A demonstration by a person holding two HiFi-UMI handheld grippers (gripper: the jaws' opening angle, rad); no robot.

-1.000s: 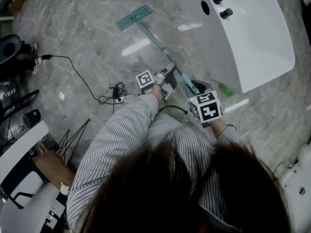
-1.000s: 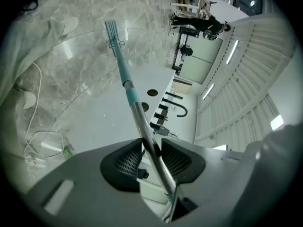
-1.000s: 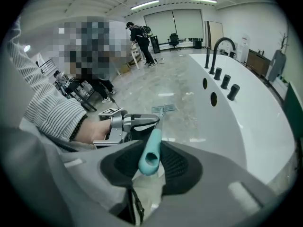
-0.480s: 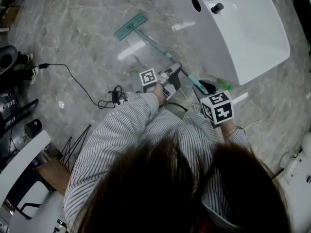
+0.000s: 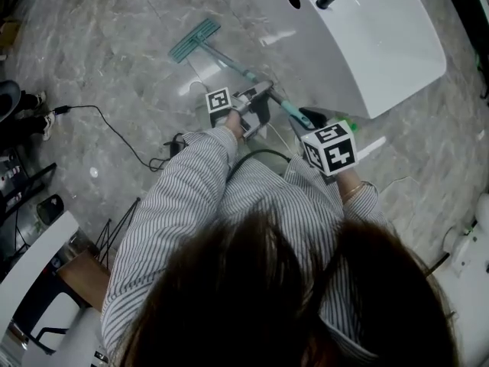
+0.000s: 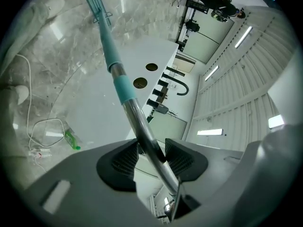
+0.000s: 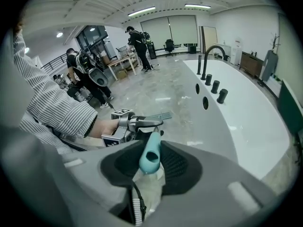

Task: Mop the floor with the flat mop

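A flat mop with a teal head (image 5: 190,40) lies on the grey marble floor at upper left in the head view, beside the white tub. Its handle (image 5: 238,69) runs down-right to both grippers. My left gripper (image 5: 256,102) is shut on the metal part of the handle (image 6: 142,129), which crosses between the ribbed pads. My right gripper (image 5: 309,119) is shut on the teal end grip (image 7: 151,155) of the handle. The mop head (image 6: 97,4) shows far off in the left gripper view, and faintly as mop head (image 7: 160,116) in the right gripper view.
A white bathtub (image 5: 382,44) with black taps (image 5: 325,0) fills the upper right. A black cable (image 5: 114,132) with a plug runs over the floor at left. A green bottle (image 5: 349,125) and white cord lie by the tub. Chairs and stands crowd the left edge. People stand far off (image 7: 137,44).
The mop head has slid up and left across the floor, and both grippers have moved up with the handle still held in them.
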